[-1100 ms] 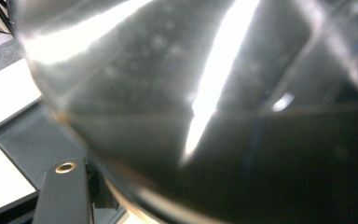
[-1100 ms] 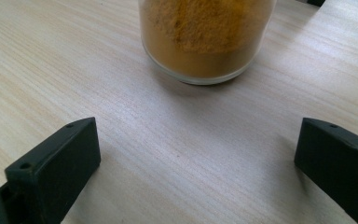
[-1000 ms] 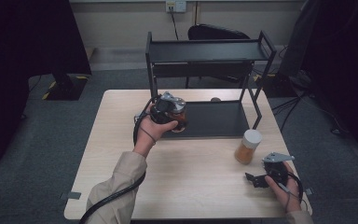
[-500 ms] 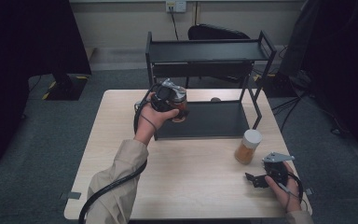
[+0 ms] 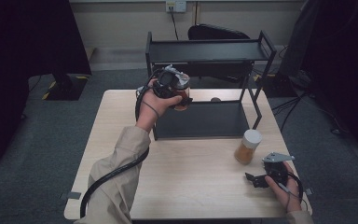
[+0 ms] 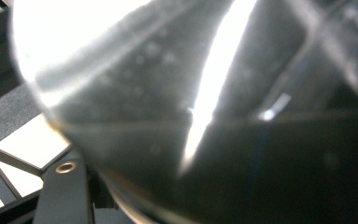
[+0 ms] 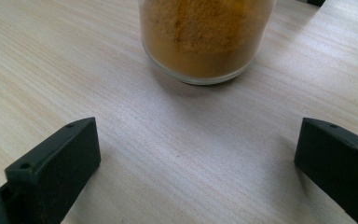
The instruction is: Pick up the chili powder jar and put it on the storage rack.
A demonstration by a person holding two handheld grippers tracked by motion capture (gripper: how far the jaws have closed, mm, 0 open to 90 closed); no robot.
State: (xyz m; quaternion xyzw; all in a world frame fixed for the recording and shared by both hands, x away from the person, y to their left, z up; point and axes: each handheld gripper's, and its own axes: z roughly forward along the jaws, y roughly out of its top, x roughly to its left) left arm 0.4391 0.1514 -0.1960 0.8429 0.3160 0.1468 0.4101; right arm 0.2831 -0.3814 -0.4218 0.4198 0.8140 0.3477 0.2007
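Carrying a dark-filled jar (image 5: 182, 92) clamped in the left claw (image 5: 179, 91) above the lower shelf of the black rack (image 5: 200, 119), the person risks clipping the frame, while the right claw (image 5: 256, 179), jaws wide apart and empty, rests on the surface (image 5: 191, 177) near the spice jar (image 5: 248, 146).

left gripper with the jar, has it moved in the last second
Yes. The left gripper and its jar rose from the black rack's lower shelf toward its top shelf.
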